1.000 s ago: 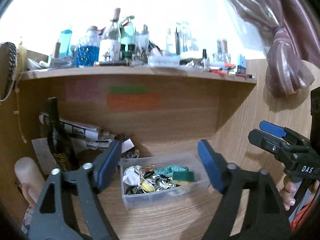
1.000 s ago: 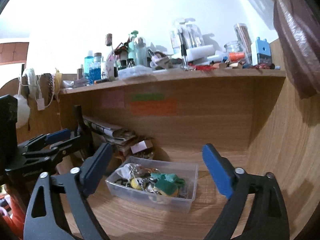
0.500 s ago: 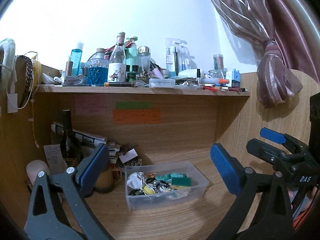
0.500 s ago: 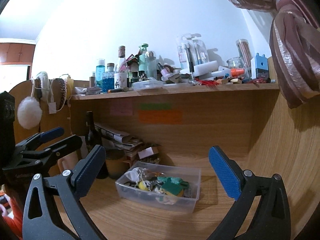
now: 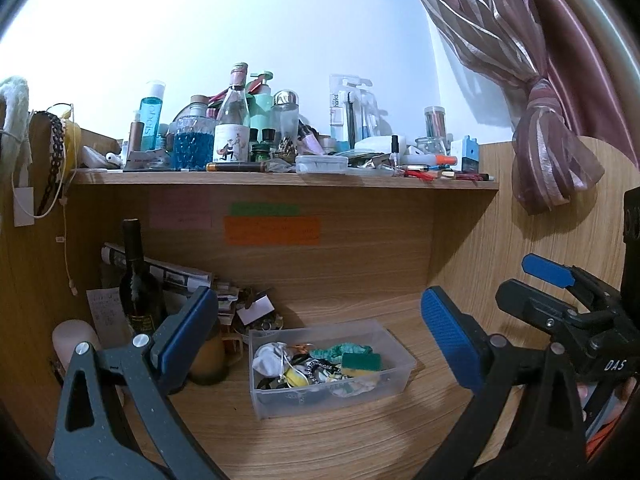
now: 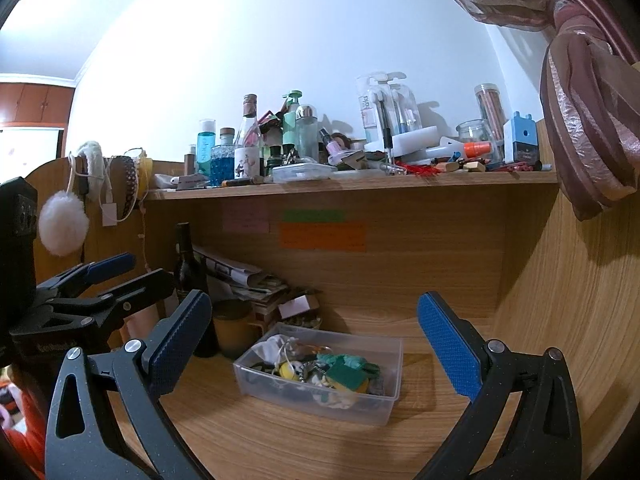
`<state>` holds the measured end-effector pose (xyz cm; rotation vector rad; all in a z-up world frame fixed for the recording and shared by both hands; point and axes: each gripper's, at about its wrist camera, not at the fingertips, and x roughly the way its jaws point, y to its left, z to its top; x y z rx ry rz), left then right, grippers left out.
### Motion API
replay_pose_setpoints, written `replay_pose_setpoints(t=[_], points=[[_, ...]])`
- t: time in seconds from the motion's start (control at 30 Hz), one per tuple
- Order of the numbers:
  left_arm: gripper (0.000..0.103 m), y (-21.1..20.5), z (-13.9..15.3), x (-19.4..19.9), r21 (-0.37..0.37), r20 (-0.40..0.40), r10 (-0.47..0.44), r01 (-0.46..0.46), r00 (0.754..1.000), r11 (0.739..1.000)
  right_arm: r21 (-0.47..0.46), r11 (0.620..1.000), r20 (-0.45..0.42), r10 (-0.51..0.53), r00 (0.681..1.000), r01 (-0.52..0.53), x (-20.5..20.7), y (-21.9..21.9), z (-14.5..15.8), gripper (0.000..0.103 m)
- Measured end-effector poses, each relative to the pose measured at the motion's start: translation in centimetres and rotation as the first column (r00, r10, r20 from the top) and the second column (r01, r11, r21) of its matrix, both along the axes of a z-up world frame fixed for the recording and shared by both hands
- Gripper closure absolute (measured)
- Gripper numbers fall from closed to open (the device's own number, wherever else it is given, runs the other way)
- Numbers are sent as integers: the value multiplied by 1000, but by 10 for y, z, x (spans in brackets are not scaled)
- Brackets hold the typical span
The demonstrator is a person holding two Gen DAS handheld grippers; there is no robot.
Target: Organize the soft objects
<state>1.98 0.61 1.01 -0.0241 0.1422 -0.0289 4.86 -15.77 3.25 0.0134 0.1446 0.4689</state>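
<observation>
White pompom (image 6: 63, 224) only in right wrist view, beside desk.

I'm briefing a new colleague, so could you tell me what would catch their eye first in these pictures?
Probably the clear plastic box of small soft items on the wooden desk, framed between the open left tool and open right tool. Above it, the shelf crowded with bottles stands out, with an orange note stuck beneath.

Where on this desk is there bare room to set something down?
Bare wood lies right of the clear bin, up to the side panel, and in front of it. Left of the bin is crowded: dark bottle, papers. The top shelf is packed.
</observation>
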Motion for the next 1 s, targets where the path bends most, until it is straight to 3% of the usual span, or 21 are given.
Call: replay_pose_setpoints(t=[1.0], points=[[0, 0, -1, 1, 9, 5, 0, 0, 1000, 1000, -2, 1000, -4, 3, 1000, -3, 4, -1, -3, 0]])
